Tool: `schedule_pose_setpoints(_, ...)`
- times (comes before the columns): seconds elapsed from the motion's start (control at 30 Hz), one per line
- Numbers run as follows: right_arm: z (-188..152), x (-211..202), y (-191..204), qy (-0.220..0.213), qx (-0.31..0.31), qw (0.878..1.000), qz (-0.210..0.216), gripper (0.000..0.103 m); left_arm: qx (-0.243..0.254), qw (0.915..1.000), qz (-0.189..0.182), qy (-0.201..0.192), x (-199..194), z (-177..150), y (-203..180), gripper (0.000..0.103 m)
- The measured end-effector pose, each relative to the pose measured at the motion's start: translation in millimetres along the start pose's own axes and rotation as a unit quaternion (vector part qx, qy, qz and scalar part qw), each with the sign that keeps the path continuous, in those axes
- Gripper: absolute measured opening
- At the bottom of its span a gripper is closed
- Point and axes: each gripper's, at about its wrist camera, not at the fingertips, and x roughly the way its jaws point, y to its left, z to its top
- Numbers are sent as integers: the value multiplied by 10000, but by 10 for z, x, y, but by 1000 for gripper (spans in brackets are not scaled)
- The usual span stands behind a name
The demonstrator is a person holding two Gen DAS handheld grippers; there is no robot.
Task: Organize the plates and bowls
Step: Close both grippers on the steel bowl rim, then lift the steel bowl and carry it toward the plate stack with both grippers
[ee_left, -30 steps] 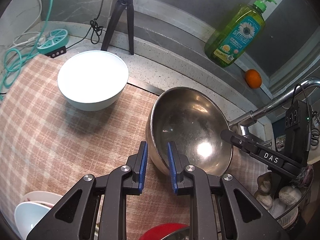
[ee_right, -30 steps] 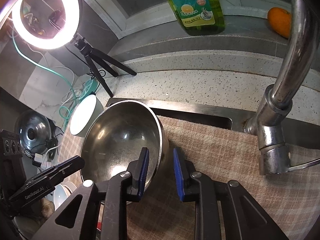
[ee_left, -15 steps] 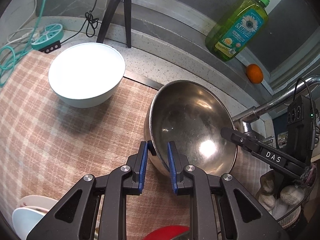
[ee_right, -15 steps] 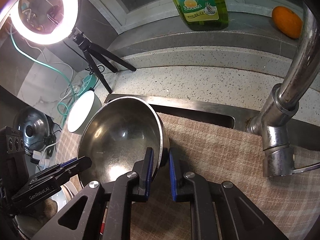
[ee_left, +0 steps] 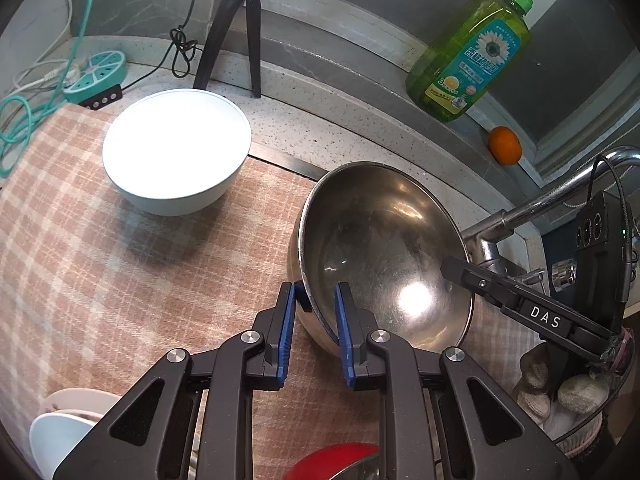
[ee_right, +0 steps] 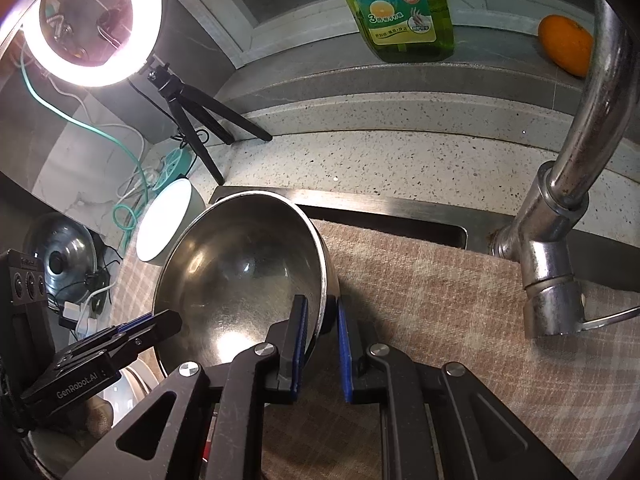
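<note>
You face a speckled bench (ee_right: 400,160) under a grey window ledge (ee_right: 460,80), lit by a ring light (ee_right: 86,20).

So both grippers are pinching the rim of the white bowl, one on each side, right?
Not the white bowl: both views show the left gripper and the right gripper pinching the steel bowl, one on each side.

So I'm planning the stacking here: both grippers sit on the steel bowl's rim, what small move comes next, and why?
Probably a short, level lift with both hands together. The left gripper and right gripper each pinch opposite sides of the steel bowl by its rim, and it tilts on the checked cloth. The white bowl stands clear, upright beside it, a likely place to carry it next.
</note>
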Motion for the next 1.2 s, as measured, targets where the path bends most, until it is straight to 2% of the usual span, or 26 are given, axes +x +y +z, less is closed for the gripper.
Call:
schedule_pose_setpoints(0.73, -173, -229, 492, -236, -39, 9997, -70, 13, 133, 9996, -132, -230, -435, -106, 223, 18)
schedule_pose_setpoints(1.2, -347, -281, 1025, -371, -137, 9992, -107, 13, 132, 9990, -188, -378, -812, -193, 605, 18)
